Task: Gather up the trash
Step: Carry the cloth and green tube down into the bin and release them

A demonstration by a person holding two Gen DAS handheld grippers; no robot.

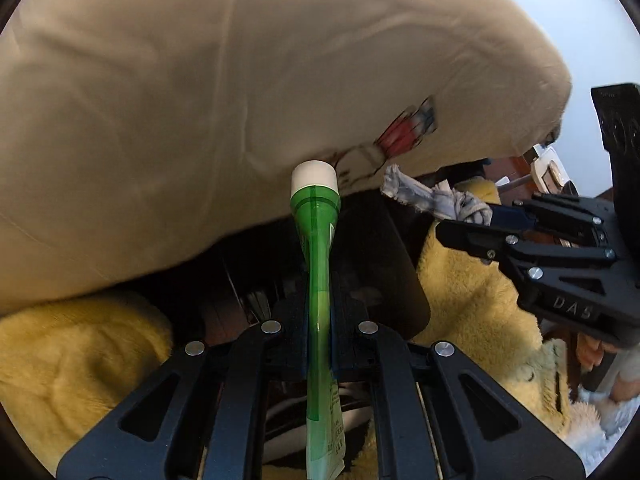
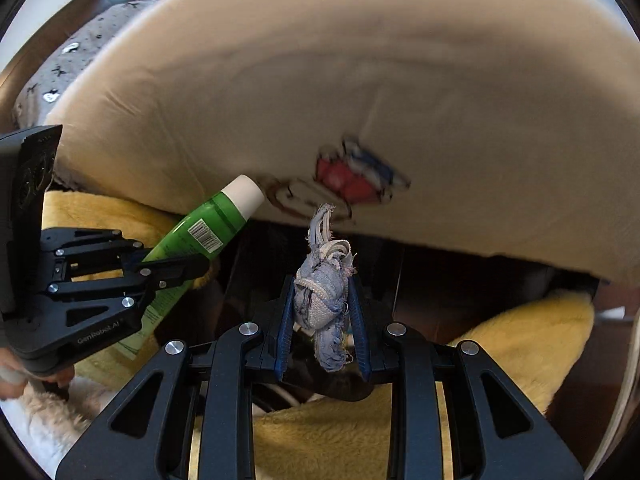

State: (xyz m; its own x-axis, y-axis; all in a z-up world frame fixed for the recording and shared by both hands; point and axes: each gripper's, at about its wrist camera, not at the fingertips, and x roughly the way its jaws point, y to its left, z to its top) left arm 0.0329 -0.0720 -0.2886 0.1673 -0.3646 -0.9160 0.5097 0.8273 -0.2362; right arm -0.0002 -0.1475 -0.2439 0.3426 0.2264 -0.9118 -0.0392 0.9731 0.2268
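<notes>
My left gripper (image 1: 318, 312) is shut on a green squeeze tube (image 1: 318, 280) with a white cap, held edge-on and pointing up at a cream pillow. The tube also shows in the right wrist view (image 2: 200, 232), with the left gripper (image 2: 176, 270) around it. My right gripper (image 2: 322, 312) is shut on a crumpled pale blue rag (image 2: 322, 300) with frayed ends. In the left wrist view the right gripper (image 1: 480, 224) holds the rag (image 1: 436, 200) out at the right, level with the tube's cap.
A large cream pillow (image 1: 200, 100) with a red and blue print (image 2: 352, 178) fills the upper half of both views. Yellow fleece blanket (image 1: 472, 300) lies below and to the sides. A dark gap with dark wood furniture (image 2: 460, 280) opens under the pillow.
</notes>
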